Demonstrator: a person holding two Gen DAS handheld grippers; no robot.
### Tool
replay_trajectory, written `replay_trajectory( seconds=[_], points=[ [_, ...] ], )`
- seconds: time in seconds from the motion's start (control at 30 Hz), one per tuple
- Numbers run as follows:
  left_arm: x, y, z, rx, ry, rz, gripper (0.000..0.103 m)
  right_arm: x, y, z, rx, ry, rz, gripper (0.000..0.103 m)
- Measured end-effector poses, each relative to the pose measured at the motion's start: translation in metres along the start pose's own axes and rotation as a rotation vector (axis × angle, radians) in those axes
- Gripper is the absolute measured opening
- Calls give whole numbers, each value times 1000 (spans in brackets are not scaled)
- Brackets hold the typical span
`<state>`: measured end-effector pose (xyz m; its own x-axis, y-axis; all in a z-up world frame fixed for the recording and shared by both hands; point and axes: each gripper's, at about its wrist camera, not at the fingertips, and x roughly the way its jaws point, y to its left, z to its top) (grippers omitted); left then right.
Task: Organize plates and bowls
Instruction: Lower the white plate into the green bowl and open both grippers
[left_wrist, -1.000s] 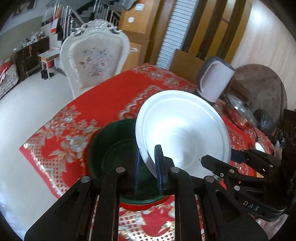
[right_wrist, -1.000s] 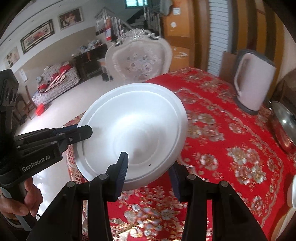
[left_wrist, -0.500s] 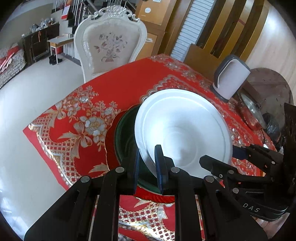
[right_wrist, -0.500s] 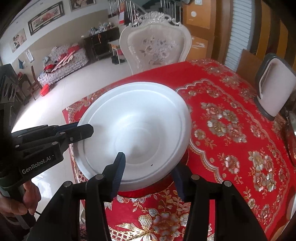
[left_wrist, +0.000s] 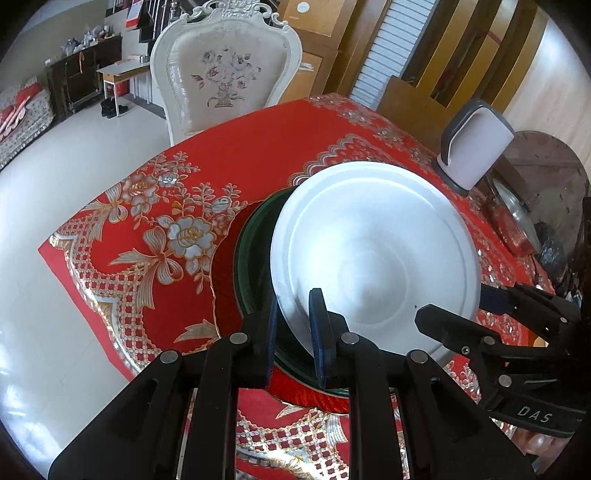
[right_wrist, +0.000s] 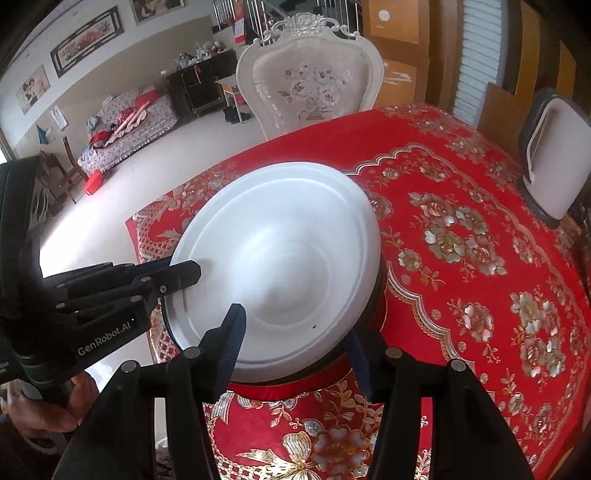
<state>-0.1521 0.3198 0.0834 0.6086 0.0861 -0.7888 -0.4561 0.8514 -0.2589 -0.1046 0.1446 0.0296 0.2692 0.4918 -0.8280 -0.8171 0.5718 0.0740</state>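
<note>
A large white plate (left_wrist: 373, 258) (right_wrist: 280, 258) lies tilted on a dark green bowl (left_wrist: 251, 258) on the red floral tablecloth. Only the bowl's dark rim (right_wrist: 376, 295) shows in the right wrist view. My left gripper (left_wrist: 295, 310) (right_wrist: 184, 271) is shut on the plate's near-left rim, one pad above it and one below. My right gripper (right_wrist: 295, 332) (left_wrist: 458, 306) straddles the plate's near rim. Its jaws are opening, and the pads stand off the rim. A shiny red rim (left_wrist: 310, 400) shows under the green bowl.
A white and grey kettle (left_wrist: 476, 147) (right_wrist: 554, 162) stands at the back right. A steel lid (left_wrist: 513, 210) lies beyond it. A white carved chair (left_wrist: 225, 74) faces the table's far side. The table edge (left_wrist: 92, 295) drops to the floor on the left.
The white plate has come down onto the green bowl, covering most of it. My right gripper's jaws have spread wider around the rim. My left gripper stays clamped.
</note>
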Motion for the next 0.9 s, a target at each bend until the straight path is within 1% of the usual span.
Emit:
replay_trajectory(
  seconds=[0.13, 0.37, 0.4, 0.47, 0.5, 0.57, 0.63, 0.9],
  points=[
    [-2, 1, 1, 2, -11, 11, 15, 1, -6, 2, 35, 3, 47, 54],
    [-3, -1, 2, 17, -7, 29, 15, -3, -8, 0, 57, -5, 66, 54],
    [-4, -2, 2, 19, -10, 33, 15, -4, -9, 0, 61, -7, 66, 54],
    [-6, -2, 2, 21, -16, 38, 15, -6, -12, -1, 72, -10, 61, 61],
    [-7, -2, 2, 20, -21, 42, 16, -7, -13, -2, 77, -13, 62, 62],
    [-9, 0, 3, 12, -35, 40, 29, -9, -17, -1, 86, -15, 57, 62],
    [-11, -1, 4, 16, -49, 46, 37, -10, -20, -2, 96, -20, 58, 62],
    [-10, -3, 4, 22, -49, 48, 37, -14, -19, -3, 93, -29, 68, 62]
  ],
)
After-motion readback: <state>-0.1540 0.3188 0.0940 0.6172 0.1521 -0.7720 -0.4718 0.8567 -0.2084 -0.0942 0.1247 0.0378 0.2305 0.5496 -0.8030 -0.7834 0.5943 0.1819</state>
